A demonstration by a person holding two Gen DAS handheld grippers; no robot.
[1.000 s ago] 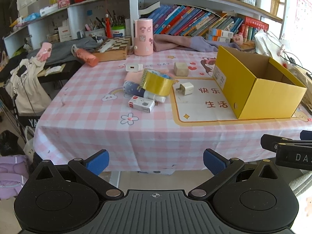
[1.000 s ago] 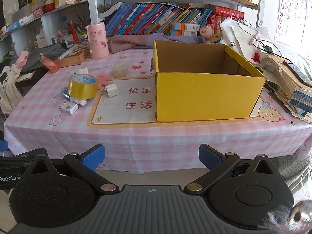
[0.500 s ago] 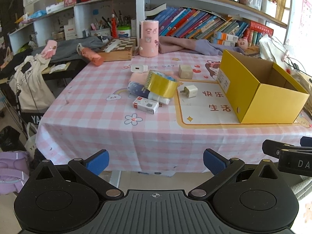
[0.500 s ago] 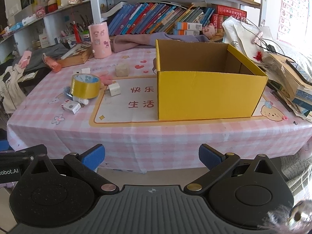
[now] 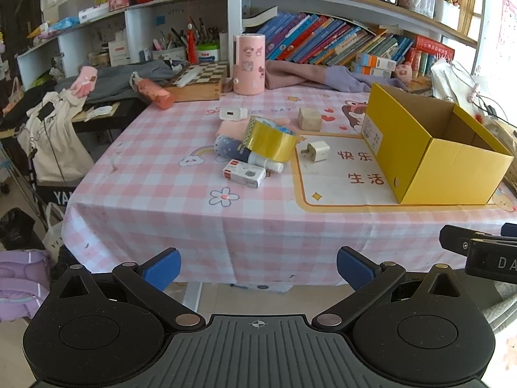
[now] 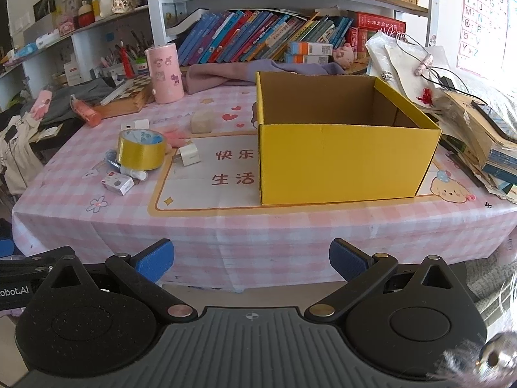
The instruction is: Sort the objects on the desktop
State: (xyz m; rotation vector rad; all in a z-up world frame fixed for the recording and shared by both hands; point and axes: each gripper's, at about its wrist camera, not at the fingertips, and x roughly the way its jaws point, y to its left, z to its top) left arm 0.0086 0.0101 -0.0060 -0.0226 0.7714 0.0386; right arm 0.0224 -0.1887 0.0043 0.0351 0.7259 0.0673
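Left gripper (image 5: pixel 257 265) and right gripper (image 6: pixel 251 258): fingers spread wide, nothing held, both short of table edge. Yellow cardboard box (image 6: pixel 342 158) open-topped on pink checked tablecloth (image 5: pixel 155 174). Left of box: white charger plug (image 5: pixel 316 151), yellow tape roll (image 5: pixel 269 140), small white carton (image 5: pixel 244 173), beige cube (image 5: pixel 309 119)

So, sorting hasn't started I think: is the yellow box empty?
Apparently empty: the yellow box shows only bare brown walls, though its floor is hidden.

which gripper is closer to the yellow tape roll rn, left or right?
Left. The left gripper hangs off the table's front edge almost straight in line with the yellow tape roll; the right gripper faces the yellow box, tape well off to its left. Both open.
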